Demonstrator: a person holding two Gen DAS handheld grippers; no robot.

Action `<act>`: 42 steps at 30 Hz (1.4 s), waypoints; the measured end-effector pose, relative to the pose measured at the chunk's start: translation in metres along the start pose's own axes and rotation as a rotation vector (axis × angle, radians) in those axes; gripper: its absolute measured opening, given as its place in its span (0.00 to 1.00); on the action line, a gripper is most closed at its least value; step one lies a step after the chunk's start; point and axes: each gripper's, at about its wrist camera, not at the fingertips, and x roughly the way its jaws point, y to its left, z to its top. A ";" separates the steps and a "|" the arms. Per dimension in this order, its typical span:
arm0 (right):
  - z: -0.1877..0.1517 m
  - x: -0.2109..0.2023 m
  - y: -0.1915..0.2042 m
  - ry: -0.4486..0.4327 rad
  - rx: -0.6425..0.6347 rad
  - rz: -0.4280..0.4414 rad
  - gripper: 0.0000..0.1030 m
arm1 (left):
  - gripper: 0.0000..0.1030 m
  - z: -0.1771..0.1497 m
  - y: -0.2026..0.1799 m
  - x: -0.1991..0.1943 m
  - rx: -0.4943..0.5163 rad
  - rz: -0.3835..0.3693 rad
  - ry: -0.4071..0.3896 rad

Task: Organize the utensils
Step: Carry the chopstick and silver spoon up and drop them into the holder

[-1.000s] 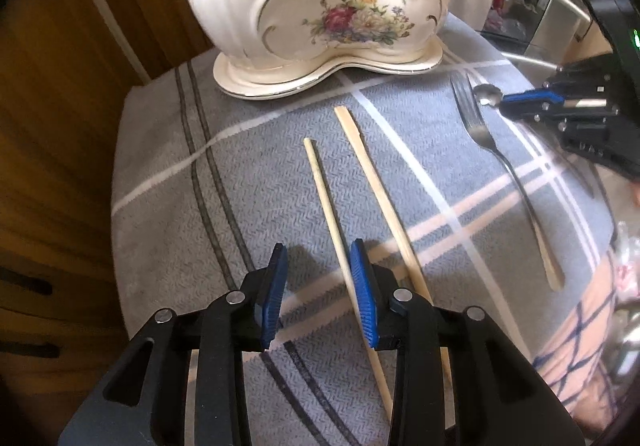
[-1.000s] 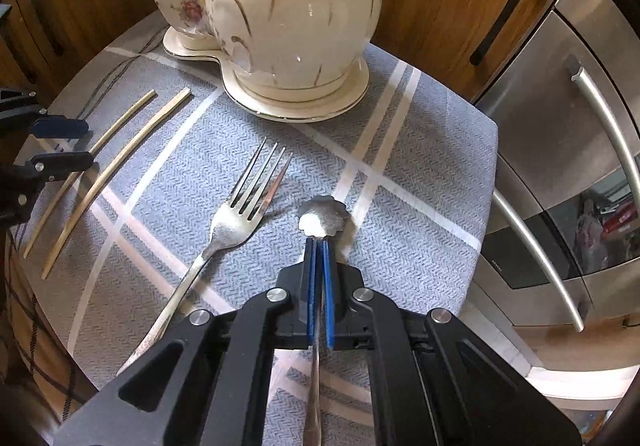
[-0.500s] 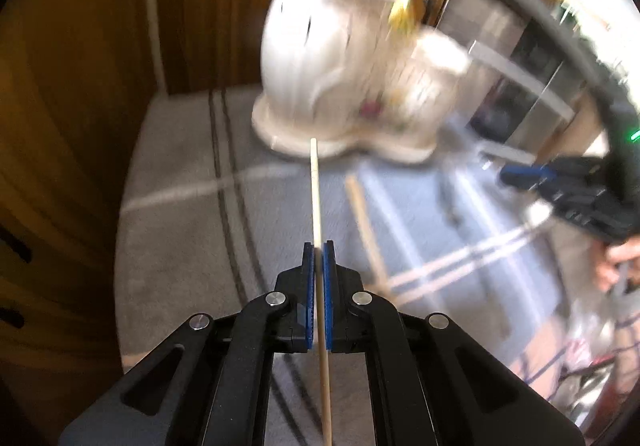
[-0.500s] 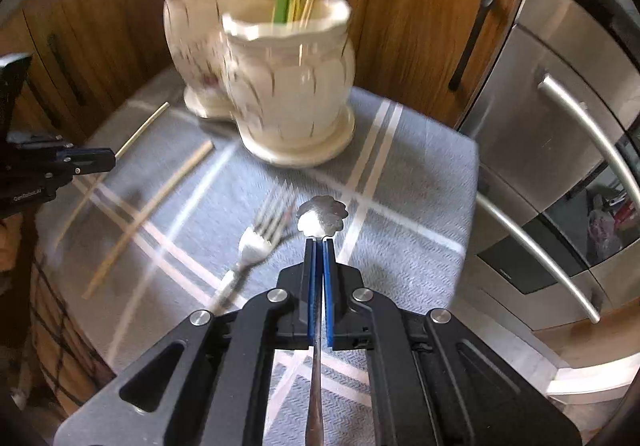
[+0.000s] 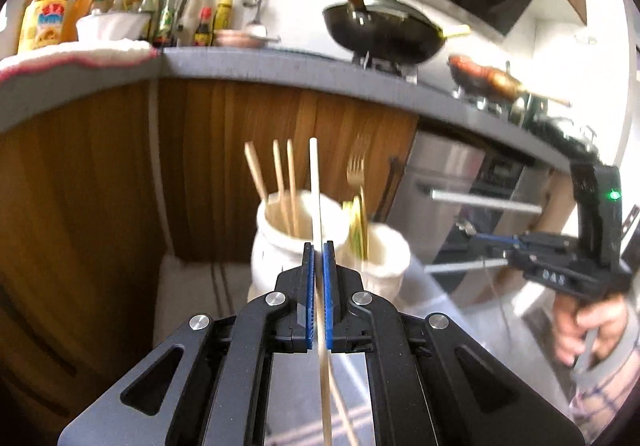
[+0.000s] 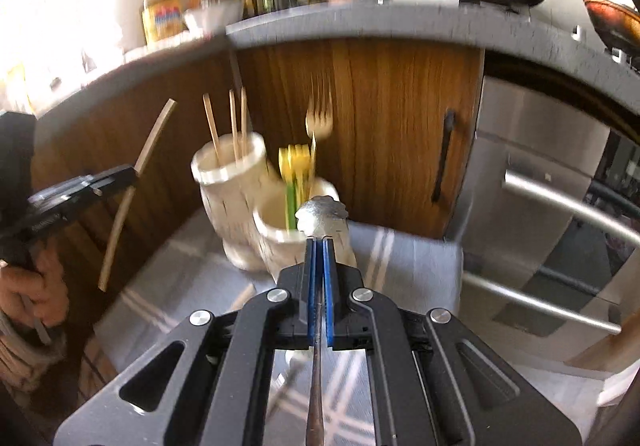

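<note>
Left gripper [image 5: 318, 246] clamping chopstick [image 5: 315, 181], right gripper [image 6: 319, 244] clamping spoon [image 6: 322, 211], wall handle [image 6: 444, 157] only in right view

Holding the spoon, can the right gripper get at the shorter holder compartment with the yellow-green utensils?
Probably yes. The right gripper, shut on the spoon, sits just in front of that compartment, whose mouth is open. Only the standing yellow-green utensils and fork crowd it.

Black wok [image 5: 384, 31] on the stove, sauce bottles [image 5: 172, 11] along the grey counter [image 5: 260, 63]
</note>
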 end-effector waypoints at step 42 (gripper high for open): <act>0.013 0.085 0.017 -0.280 -0.094 -0.059 0.03 | 0.04 0.002 0.010 0.090 0.008 0.047 -0.271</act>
